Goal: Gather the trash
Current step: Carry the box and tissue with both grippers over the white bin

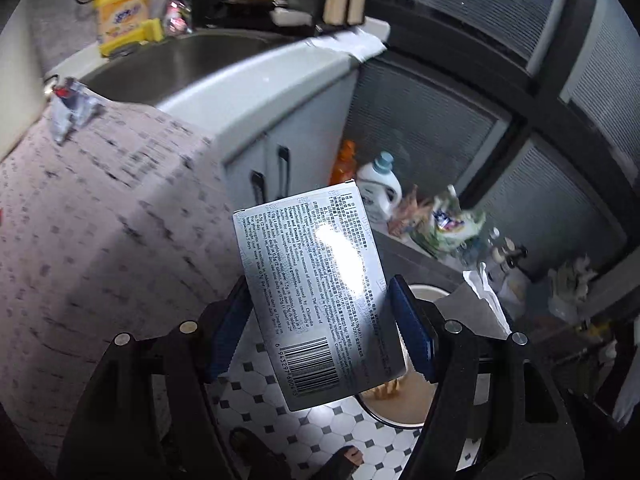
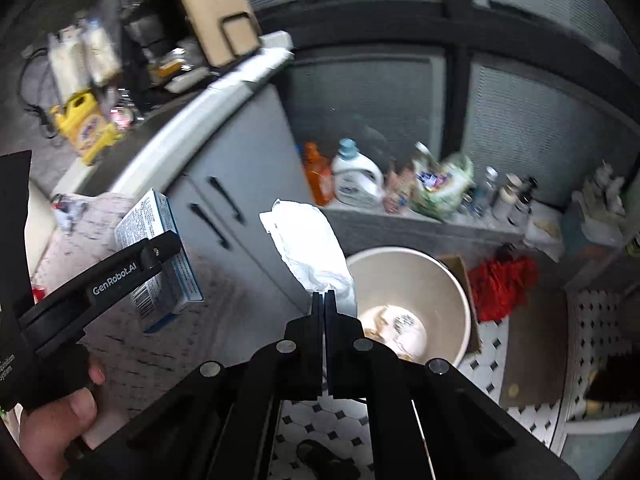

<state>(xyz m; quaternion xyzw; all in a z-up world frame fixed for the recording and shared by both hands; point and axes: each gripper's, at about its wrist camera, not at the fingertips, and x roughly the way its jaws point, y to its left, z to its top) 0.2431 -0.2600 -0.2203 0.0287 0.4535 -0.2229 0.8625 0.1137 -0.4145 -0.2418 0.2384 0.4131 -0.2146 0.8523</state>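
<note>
- Now carrying both pieces of trash to the bin (image 2: 404,276): keep left tool (image 1: 320,320) clamped across the medicine box (image 1: 316,292), right tool (image 2: 323,300) pinched tight on the white paper (image 2: 308,248).
- Bring each load squarely above the bin's mouth before letting go; box sits at about 9 o'clock of the bin in the right view, paper at 10 o'clock over its rim.
- Release low, one at a time.
- Both tools tilted steeply downward; left hand (image 2: 60,412) gripping its handle.
- Foil wrapper (image 1: 70,110), probably trash, lying blurred on the bench (image 1: 100,220).
</note>
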